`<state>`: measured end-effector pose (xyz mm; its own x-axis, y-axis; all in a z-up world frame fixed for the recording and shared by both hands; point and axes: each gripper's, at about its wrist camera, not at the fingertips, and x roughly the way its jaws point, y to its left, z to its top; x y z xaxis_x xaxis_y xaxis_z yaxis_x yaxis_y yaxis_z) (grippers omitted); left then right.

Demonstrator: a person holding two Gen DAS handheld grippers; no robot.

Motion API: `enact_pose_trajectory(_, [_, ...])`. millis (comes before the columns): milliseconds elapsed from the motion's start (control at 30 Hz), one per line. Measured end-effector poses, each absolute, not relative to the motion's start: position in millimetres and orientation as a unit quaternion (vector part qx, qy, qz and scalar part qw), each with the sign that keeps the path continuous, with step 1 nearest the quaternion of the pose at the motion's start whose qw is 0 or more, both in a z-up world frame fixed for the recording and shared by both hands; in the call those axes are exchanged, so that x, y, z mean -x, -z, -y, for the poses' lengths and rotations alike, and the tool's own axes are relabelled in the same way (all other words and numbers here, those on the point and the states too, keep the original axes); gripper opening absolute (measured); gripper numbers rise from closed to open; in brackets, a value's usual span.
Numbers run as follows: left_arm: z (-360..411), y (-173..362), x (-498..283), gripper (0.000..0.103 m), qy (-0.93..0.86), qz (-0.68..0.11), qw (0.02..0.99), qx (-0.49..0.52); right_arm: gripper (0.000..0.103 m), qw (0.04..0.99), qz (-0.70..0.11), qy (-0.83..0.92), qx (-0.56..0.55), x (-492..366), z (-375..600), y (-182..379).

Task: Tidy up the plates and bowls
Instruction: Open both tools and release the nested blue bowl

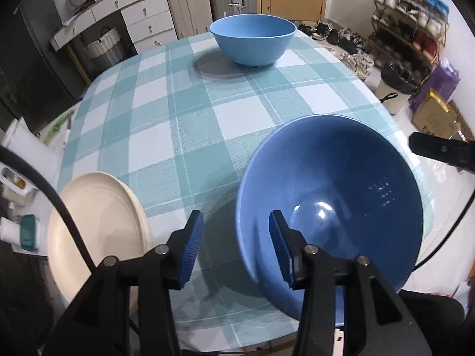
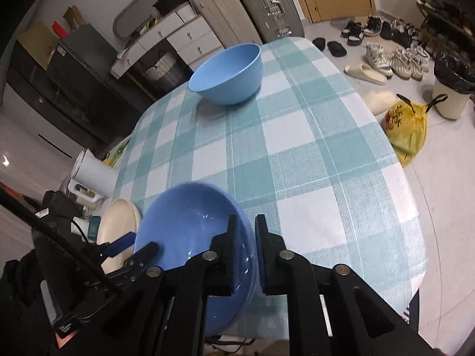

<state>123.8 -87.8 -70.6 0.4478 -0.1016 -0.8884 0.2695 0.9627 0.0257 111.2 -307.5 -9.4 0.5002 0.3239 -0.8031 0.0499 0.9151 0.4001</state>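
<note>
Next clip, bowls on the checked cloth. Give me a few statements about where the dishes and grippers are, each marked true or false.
1. The right gripper has its fingers on either side of the near bowl's rim. True.
2. The left gripper is clamped shut on a plate. False: it is open, straddling the near bowl's rim without pressing it.
3. The far bowl stands upright. True.
4. The cream plates are stacked inside the far bowl. False: they sit at the tablecloth's near left edge.

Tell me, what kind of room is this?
Probably a room in someone's home: a table with a checked cloth, suitcases against the wall, and lots of shoes on the floor.
</note>
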Motion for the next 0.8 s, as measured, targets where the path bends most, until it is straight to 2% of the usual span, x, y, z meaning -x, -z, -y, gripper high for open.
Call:
enact_pose_trajectory(167, [85.3, 82.3, -125.6, 0.047, 0.119, -0.527, 0.84, -0.047, 0.029, 0.849, -0.496, -0.084, -0.158, -109.3, 292.1, 32.0])
enact_pose_trajectory(467, [94.1, 109.3, -130.5, 0.047, 0.13, -0.561, 0.817, -0.032, 0.029, 0.834, -0.512, -0.11, -0.174, -112.4, 277.1, 78.8])
enact_pose_trajectory(800, [107.4, 104.9, -129.4, 0.049, 0.135, -0.555, 0.82, -0.034, 0.032, 0.826, -0.514, -0.122, -0.196, -120.6, 274.8, 88.4])
